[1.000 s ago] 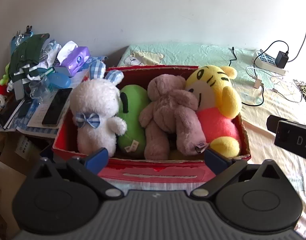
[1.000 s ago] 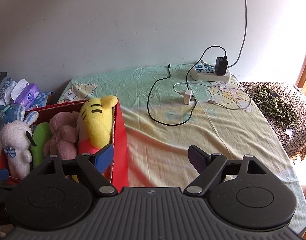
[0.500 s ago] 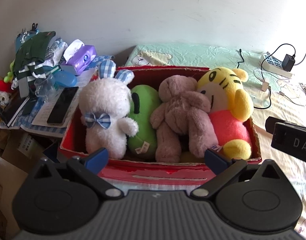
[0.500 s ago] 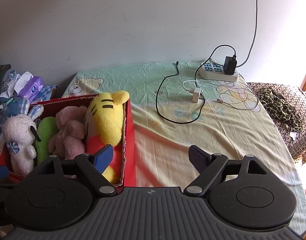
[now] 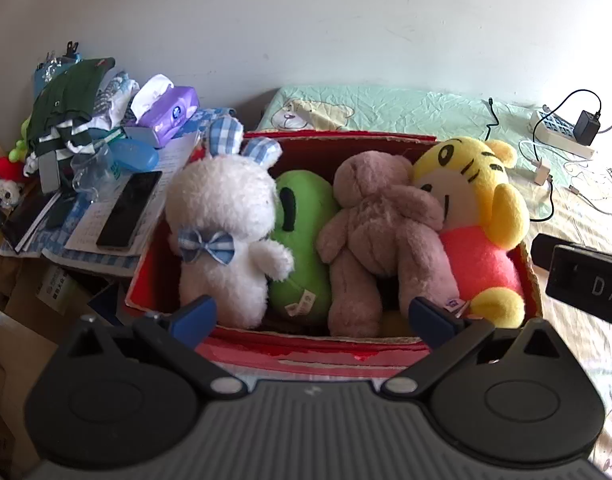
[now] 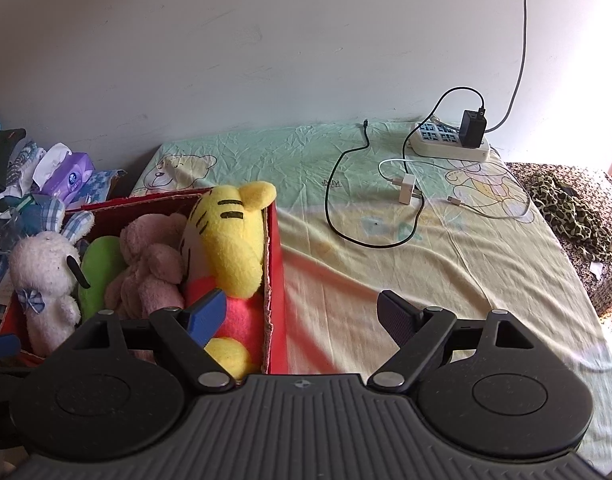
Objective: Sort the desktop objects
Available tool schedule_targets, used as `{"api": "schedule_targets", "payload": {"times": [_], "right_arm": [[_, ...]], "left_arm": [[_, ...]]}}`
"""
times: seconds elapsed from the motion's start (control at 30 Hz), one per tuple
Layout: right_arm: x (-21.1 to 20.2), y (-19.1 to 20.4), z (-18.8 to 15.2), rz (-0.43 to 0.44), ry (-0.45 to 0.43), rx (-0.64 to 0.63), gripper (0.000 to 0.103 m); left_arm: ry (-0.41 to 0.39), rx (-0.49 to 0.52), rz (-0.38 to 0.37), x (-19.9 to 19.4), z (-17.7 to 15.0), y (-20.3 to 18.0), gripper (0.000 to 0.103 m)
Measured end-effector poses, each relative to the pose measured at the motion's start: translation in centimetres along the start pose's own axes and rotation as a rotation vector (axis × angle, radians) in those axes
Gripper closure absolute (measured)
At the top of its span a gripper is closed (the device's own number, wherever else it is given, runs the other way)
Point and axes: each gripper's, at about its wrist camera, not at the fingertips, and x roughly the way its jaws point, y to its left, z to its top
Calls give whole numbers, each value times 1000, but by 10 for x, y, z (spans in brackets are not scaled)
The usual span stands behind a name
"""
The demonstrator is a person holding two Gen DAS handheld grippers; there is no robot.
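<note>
Both claws spread & empty: left claw fronts red box w/ four plushies, so drop straight, pinch brown bear mid-body; right claw keeps clear.

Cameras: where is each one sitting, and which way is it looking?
Left wrist: sits on the left gripper, open, facing the red box of soft toys head-on; the right gripper pokes in at the right edge.
Right wrist: sits on the right gripper, open, facing the bed sheet and power strip.
Shared: the box, yellow tiger, white rabbit.
</note>
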Motion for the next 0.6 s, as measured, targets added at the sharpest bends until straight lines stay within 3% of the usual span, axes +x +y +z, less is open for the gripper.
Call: {"api": "schedule_targets", "payload": {"times": [0.6], "right_arm": [[1,23,-7,7,-19,-7,18]], "left_arm": [[26,15,-19,10,0,24,1]]}}
